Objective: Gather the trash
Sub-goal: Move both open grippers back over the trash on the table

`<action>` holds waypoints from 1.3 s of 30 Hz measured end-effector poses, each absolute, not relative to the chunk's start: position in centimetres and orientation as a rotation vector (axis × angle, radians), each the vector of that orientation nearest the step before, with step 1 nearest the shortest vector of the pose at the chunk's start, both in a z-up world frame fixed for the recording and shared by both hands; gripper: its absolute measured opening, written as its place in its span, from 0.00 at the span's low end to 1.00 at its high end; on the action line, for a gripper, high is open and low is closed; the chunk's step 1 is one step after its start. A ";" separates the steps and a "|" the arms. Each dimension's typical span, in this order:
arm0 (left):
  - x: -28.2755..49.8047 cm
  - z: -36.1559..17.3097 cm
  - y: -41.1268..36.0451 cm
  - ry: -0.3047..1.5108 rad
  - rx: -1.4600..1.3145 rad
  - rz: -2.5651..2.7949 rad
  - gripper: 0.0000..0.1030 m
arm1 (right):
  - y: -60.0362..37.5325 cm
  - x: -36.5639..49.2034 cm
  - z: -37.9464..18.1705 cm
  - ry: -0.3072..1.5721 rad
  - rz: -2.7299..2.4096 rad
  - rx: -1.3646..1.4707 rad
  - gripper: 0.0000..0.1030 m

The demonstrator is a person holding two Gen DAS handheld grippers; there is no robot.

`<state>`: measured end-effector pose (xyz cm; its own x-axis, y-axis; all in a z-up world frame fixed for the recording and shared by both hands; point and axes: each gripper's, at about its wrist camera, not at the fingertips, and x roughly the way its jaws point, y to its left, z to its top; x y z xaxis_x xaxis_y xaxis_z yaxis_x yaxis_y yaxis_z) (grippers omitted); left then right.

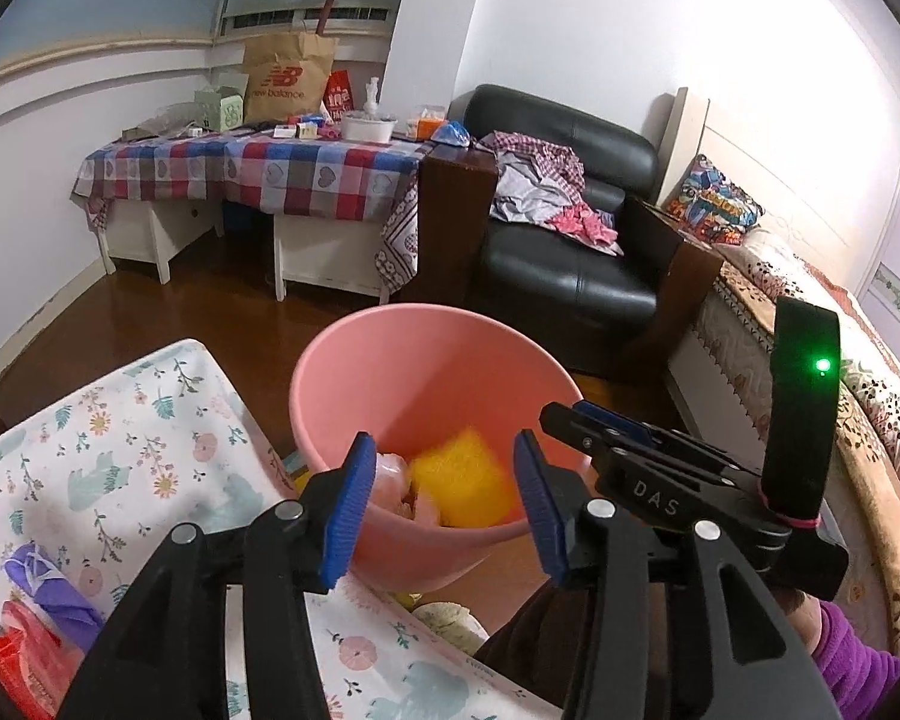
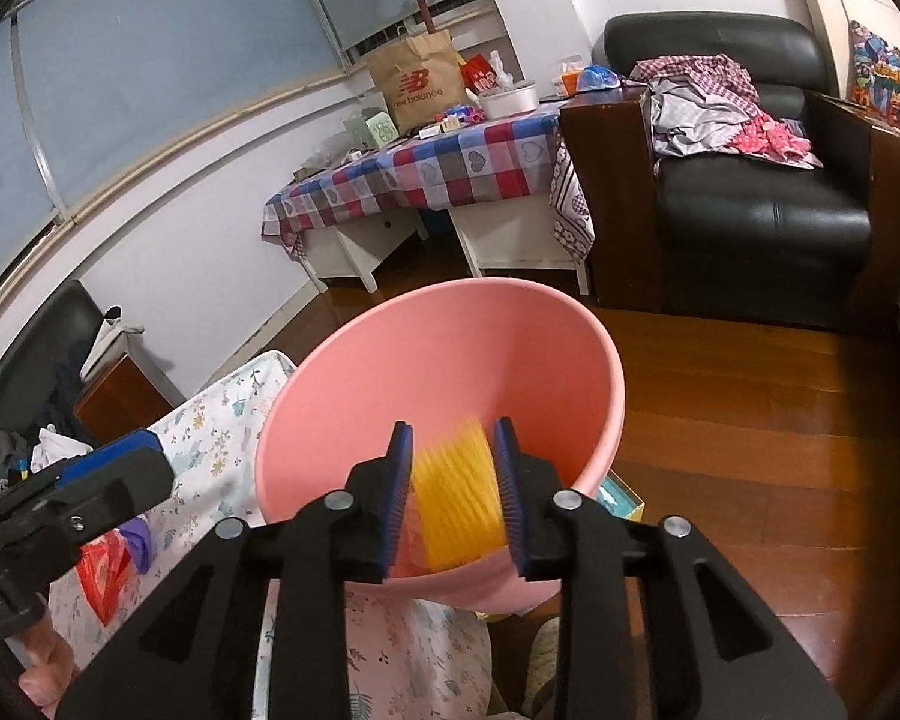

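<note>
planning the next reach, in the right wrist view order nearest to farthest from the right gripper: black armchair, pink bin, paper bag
1. pink bin, directly under the right gripper
2. black armchair, across the floor, upper right
3. paper bag, on the checked table by the back wall

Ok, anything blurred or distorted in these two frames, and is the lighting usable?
Left wrist view: the yellow item in the pink bin is smeared by motion, the rest is sharp; fisheye bends the walls; the white wall is bright, the green light flares slightly. Right wrist view: the same yellow item streaks between the right gripper fingers; room edges curve; lighting is even.
</note>
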<state>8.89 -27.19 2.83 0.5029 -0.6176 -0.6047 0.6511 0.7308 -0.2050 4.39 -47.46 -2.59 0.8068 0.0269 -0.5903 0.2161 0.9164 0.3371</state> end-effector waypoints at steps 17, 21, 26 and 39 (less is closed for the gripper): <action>6.4 5.3 -18.3 0.629 0.007 -0.608 0.49 | -39.0 4.7 -1.1 0.638 0.209 0.289 0.28; 5.8 5.0 -14.6 0.637 -0.001 -0.529 0.49 | -35.9 5.2 -1.4 0.675 0.294 0.254 0.28; 4.7 4.1 -9.6 0.656 -0.021 -0.415 0.49 | -32.6 5.6 -1.9 0.721 0.381 0.221 0.28; 3.1 -1.4 -1.8 0.797 -0.052 -0.219 0.49 | -28.3 5.8 -3.3 0.805 0.477 0.153 0.29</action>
<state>3.09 -1.77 -1.38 0.6774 -0.2143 -0.7037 0.1754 0.9761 -0.1284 5.81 -28.26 -3.33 0.5940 0.4659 -0.6558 -0.3521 0.8835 0.3089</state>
